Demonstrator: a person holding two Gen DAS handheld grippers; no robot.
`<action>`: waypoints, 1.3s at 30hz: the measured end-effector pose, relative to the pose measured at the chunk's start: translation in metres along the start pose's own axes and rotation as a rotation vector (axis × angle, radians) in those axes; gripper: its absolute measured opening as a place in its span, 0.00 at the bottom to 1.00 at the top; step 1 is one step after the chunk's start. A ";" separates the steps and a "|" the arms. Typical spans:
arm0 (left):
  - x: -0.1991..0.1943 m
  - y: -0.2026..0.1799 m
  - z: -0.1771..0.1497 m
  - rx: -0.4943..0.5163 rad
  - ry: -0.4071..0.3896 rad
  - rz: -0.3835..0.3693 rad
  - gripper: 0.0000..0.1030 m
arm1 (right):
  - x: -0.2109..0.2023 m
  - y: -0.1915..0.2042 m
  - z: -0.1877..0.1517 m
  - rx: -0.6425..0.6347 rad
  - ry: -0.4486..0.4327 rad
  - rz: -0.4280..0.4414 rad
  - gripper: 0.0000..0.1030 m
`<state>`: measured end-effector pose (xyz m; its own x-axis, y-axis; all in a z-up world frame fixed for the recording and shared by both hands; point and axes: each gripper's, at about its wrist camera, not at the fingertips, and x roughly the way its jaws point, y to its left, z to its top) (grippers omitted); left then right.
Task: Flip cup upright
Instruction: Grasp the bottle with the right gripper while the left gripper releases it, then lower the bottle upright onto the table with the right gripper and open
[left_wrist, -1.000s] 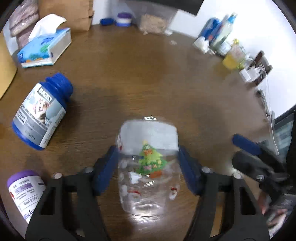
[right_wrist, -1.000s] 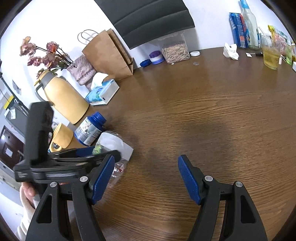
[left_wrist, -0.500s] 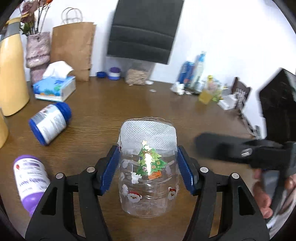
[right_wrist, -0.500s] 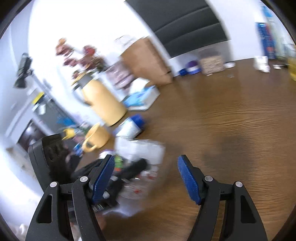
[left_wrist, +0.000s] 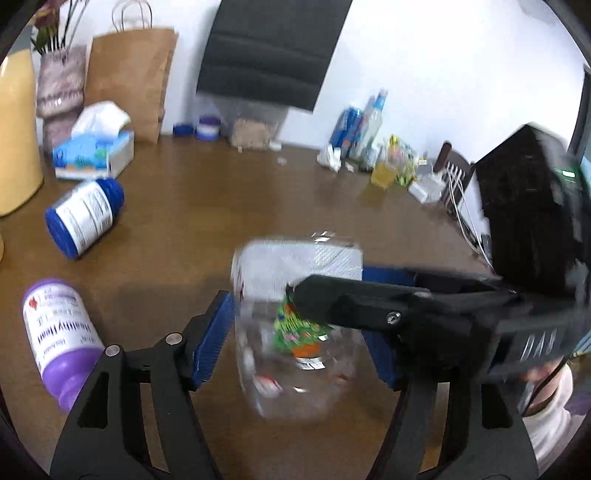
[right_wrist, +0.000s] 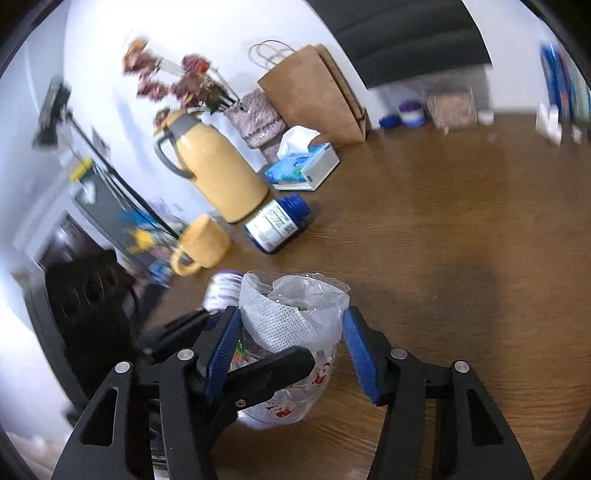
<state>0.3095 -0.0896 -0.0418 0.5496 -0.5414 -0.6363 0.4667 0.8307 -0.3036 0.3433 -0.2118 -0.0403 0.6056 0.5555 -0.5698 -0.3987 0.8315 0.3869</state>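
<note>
The clear cup (left_wrist: 295, 325) w/ a tree sticker stands on the brown table (left_wrist: 229, 199), open top up, white mesh inside. It sits btwn the blue pads of both tools. Left gripper (left_wrist: 299, 339): pads on each side of the cup; can't tell if they squeeze it. Right gripper (right_wrist: 291, 350): open wide, pads beside the cup's top, small gap on the right. Blue bottle (left_wrist: 83, 216) and purple bottle (left_wrist: 61, 339) lie nearby.

One cup (left_wrist: 295, 325), two bottles (left_wrist: 83, 216) (left_wrist: 61, 341), one mug (right_wrist: 201, 245), one paper bag (left_wrist: 129, 77).
</note>
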 end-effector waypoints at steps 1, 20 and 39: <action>0.000 0.000 -0.003 0.002 0.021 -0.002 0.62 | -0.003 0.009 -0.004 -0.055 -0.027 -0.027 0.59; -0.036 0.014 -0.073 0.005 0.184 0.169 0.69 | -0.028 0.053 -0.085 -0.355 -0.142 -0.210 0.59; -0.064 -0.003 -0.083 -0.026 0.141 0.206 0.70 | -0.041 0.046 -0.094 -0.298 -0.060 -0.370 0.60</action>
<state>0.2160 -0.0465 -0.0589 0.5288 -0.3380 -0.7786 0.3355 0.9258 -0.1740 0.2355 -0.1960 -0.0668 0.7795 0.2276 -0.5836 -0.3237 0.9440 -0.0642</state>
